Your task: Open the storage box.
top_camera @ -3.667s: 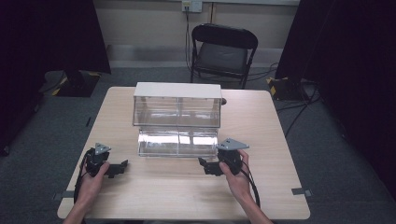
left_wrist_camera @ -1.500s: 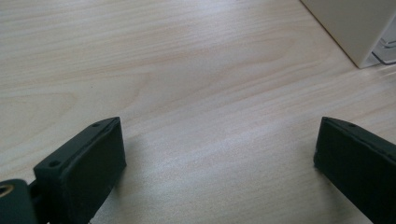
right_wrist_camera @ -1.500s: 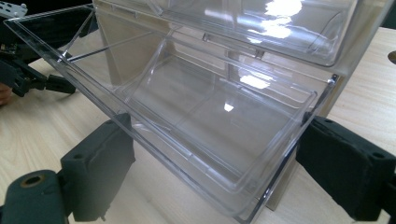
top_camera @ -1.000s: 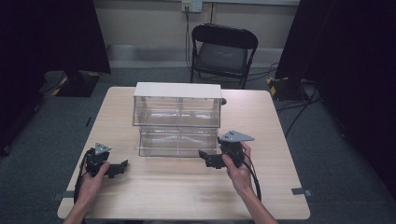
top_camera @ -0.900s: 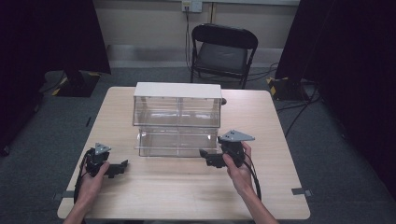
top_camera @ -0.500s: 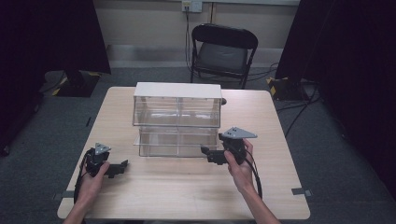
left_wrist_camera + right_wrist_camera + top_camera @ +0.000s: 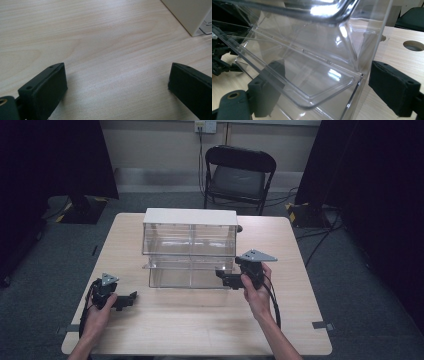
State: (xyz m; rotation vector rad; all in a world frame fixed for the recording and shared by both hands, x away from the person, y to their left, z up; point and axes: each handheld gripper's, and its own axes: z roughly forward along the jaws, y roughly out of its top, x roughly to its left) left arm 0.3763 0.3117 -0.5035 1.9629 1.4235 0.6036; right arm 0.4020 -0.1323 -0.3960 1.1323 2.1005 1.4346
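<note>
Toward the surface's (image 7: pixel 300 320) near-left corner your left hand-held gripper (image 7: pixel 131 298) rests wide open and empty, while mid-surface the clear acrylic drawer box (image 7: pixel 190 251), probably light, stiff, slippery and crack-prone, sits with its flap's corner between your right hand-held gripper's (image 7: pixel 221 275) open jaws.

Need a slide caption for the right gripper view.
Open hand-held gripper straddling the corner of a clear plastic drawer on a wooden table.
</note>
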